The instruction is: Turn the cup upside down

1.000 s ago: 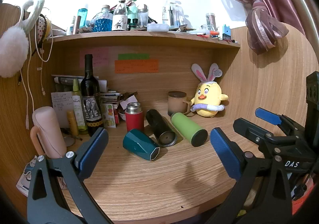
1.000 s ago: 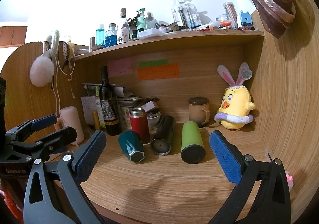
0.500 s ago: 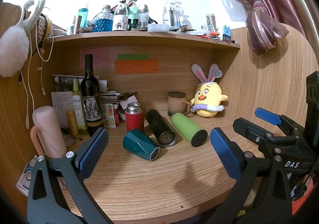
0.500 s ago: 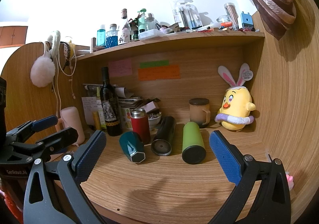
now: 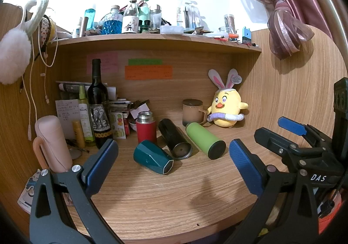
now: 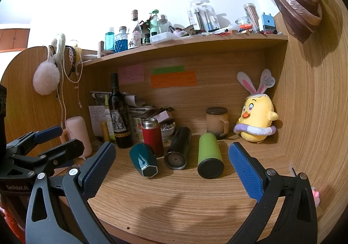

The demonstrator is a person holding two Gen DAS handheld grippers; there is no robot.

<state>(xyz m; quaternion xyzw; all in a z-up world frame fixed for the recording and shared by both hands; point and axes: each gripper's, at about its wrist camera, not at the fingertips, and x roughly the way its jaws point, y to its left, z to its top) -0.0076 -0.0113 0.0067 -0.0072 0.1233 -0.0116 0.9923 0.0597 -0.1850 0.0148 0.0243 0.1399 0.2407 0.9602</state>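
**Wood grain, gloss and plush**

The pale wood-grain bench point(image 6: 195, 204) is showing a smooth, faintly shiny face. The faceted teal cup point(image 6: 143, 160) is gleaming glossy, the green cylindrical tumbler point(image 6: 209, 157) is looking matt, and the yellow plush chick point(image 6: 257, 120) is looking soft cloth.
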